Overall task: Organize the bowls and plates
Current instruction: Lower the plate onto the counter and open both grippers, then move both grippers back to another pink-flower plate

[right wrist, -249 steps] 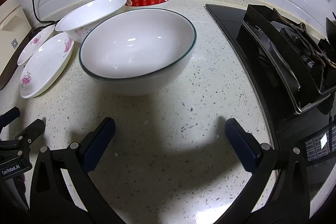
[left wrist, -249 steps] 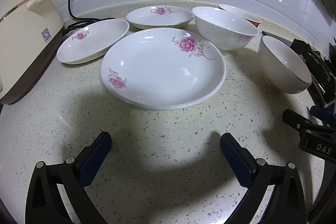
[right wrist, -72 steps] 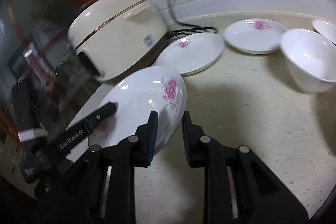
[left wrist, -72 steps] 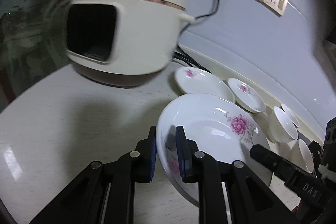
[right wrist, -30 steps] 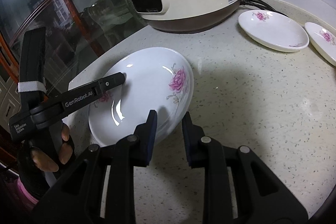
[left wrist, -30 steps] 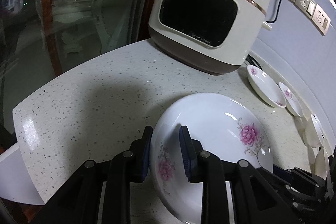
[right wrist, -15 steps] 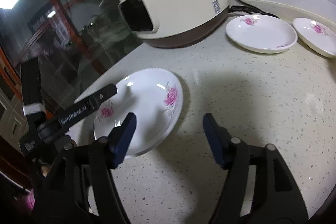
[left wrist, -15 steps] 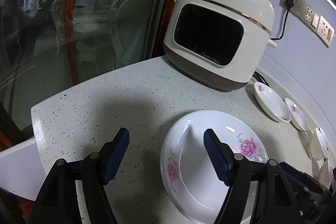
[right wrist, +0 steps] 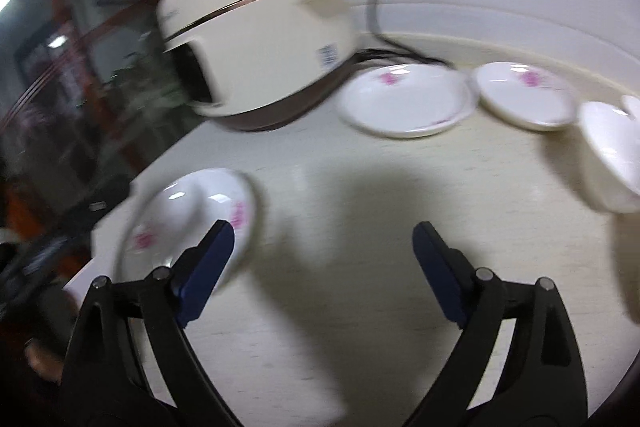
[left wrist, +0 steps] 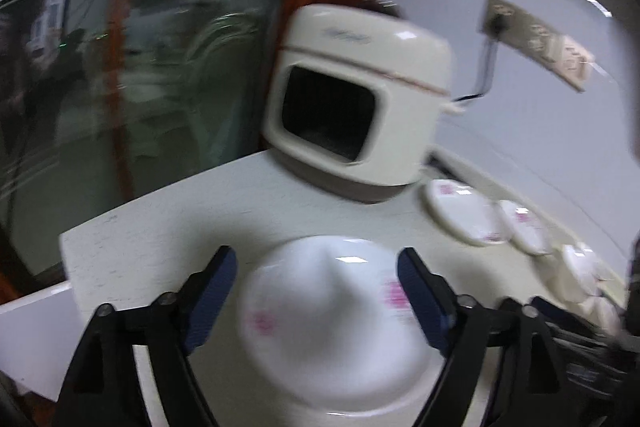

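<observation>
In my left wrist view, the large flowered plate (left wrist: 336, 323) lies flat on the counter (left wrist: 168, 227) at bottom centre, seen between the fingers of my left gripper (left wrist: 316, 299), whose jaws are opening and press on nothing. I judge the plate glazed ceramic: stiff, fairly heavy, slick and breakable, so I would take it by the rim, one pad above and one below, and never drop it onto another dish. The cooker (left wrist: 356, 99) stands in the centre, two small plates (left wrist: 464, 219) to its right.

My right wrist view puts the same plate (right wrist: 188, 215) at lower left, outside my right gripper (right wrist: 320, 267); only bare counter shows between its fingers, and these jaws are opening too. This view alone shows the small plates (right wrist: 408, 103) cleanly, side by side in the upper right, and a white bowl (right wrist: 612, 155) at the right edge. Only the left view shows the cooker's dark front window and the wall sockets (left wrist: 536, 43) at upper right.
</observation>
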Demonstrator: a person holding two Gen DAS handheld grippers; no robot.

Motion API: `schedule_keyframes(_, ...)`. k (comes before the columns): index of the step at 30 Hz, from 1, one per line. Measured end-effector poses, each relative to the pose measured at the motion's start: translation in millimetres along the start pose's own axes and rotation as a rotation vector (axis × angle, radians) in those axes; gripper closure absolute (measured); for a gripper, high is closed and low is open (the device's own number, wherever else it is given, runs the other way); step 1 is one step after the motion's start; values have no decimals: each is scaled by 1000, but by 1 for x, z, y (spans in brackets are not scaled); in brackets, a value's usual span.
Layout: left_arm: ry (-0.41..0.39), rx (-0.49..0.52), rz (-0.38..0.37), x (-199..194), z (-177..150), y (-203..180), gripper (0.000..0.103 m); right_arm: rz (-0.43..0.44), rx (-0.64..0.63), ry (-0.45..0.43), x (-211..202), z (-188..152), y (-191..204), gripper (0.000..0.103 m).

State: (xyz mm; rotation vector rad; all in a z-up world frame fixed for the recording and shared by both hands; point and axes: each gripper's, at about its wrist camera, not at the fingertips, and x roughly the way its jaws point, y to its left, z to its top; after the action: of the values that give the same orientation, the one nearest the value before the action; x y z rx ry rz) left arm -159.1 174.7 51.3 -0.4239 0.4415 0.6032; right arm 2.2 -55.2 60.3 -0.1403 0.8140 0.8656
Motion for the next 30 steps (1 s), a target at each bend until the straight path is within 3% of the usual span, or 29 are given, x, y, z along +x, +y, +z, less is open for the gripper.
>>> schedule_keyframes(2, 20, 42, -72, 0, 2, -28, 15, -22, 60, 6, -1, 3, -17, 11)
schedule_keyframes(6, 82, 117, -146, 18, 4, -82, 9, -56, 176, 39, 0, 4, -47, 11)
schedule_keyframes(10, 125, 164, -81, 55, 13, -126, 9, -47, 277, 29, -3, 2, -76, 11)
schedule_keyframes(16, 196, 28, -37, 105, 24, -143, 9, 3, 384, -37, -11, 4, -101, 11)
schedule_keyframes(21, 129, 63, -1, 120, 25, -162, 9, 22, 401, -63, -10, 4, -105, 11)
schedule_keyframes(24, 63, 66, -53, 116, 19, -158, 9, 2, 359, -68, -12, 3, -98, 11)
schedule_keyframes(27, 79, 97, -101, 116, 24, -157, 9, -32, 324, -50, -10, 5, -90, 11)
schedule_keyframes(30, 31, 100, -91, 111, 32, -148, 9, -57, 324, -25, -3, 6, -91, 11)
